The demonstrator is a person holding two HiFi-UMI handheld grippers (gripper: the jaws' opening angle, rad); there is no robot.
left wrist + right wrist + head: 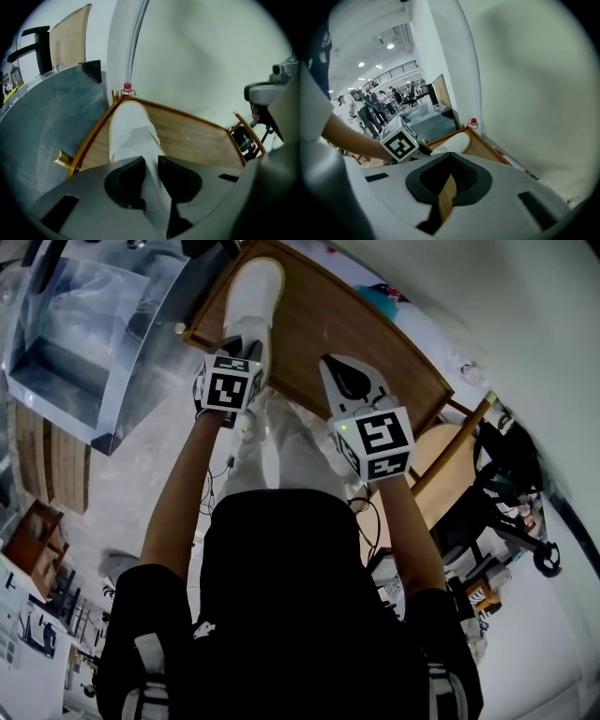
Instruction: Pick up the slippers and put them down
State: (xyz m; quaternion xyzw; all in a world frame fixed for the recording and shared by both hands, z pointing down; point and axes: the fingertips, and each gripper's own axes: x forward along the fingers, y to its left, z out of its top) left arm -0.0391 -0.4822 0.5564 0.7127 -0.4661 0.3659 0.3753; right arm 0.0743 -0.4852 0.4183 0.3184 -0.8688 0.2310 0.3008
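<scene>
One white slipper (pixel 255 287) lies on the wooden table (pixel 319 324) at its far left corner, toe pointing away. My left gripper (pixel 247 341) is at the slipper's near end. In the left gripper view, the left gripper (pixel 151 161) is shut on the slipper (pixel 129 126), whose white upper runs pinched between the two dark pads. To its right, my right gripper (pixel 332 365) hovers over bare table, shut and holding nothing. Only a thin slit of wood shows between the right gripper's (pixel 450 157) pads. The slipper (pixel 457 142) lies beyond it to the left.
A grey metal box (pixel 84 324) stands against the table's left edge. A small red-capped bottle (pixel 127 87) sits at the far corner by the white wall. A wooden chair (pixel 450 446) and cluttered gear are on the right. Several people (pixel 370 108) stand far off.
</scene>
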